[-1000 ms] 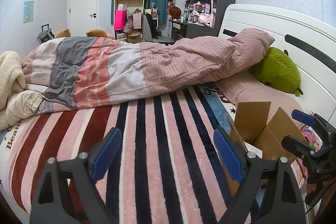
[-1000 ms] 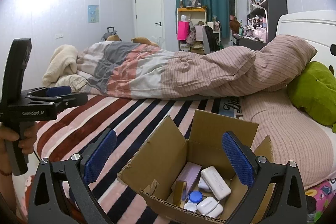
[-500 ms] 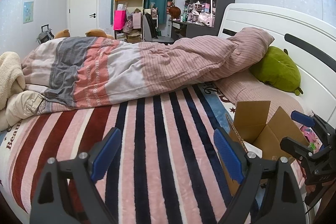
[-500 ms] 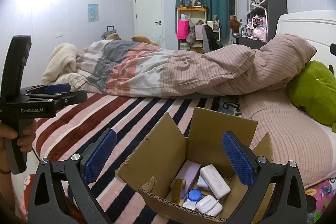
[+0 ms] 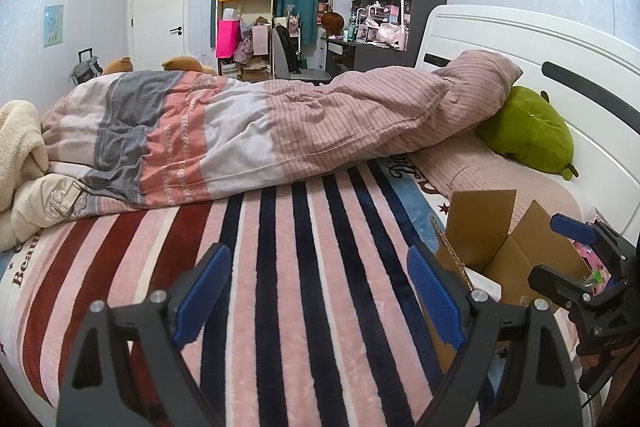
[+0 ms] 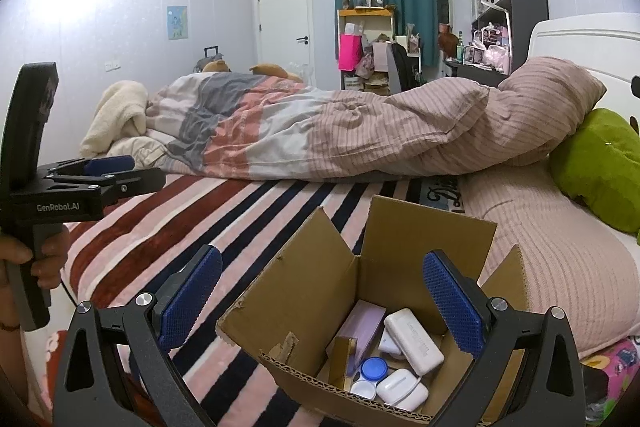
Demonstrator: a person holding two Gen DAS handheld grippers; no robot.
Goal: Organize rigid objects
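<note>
From the left wrist, the left gripper (image 5: 318, 293) hangs over the striped blanket (image 5: 280, 267) with its jaws wide apart and nothing between them; little has shifted in the last second, so no pick has begun. The cardboard box (image 5: 504, 247) sits at the right, one box, beside the right gripper (image 5: 560, 251).

From the right wrist, the right gripper (image 6: 320, 301) has edged closer over the cardboard box (image 6: 320, 291), jaws spread wide and empty, which suggests a reach inside comes next; the contents lie at the bottom: three white cases (image 6: 414, 341) that I can count, one purple box (image 6: 362, 327), one blue-lidded jar (image 6: 374, 369); one gold item stands beside them. The left gripper (image 6: 116, 171) shows side-on at the left.
</note>
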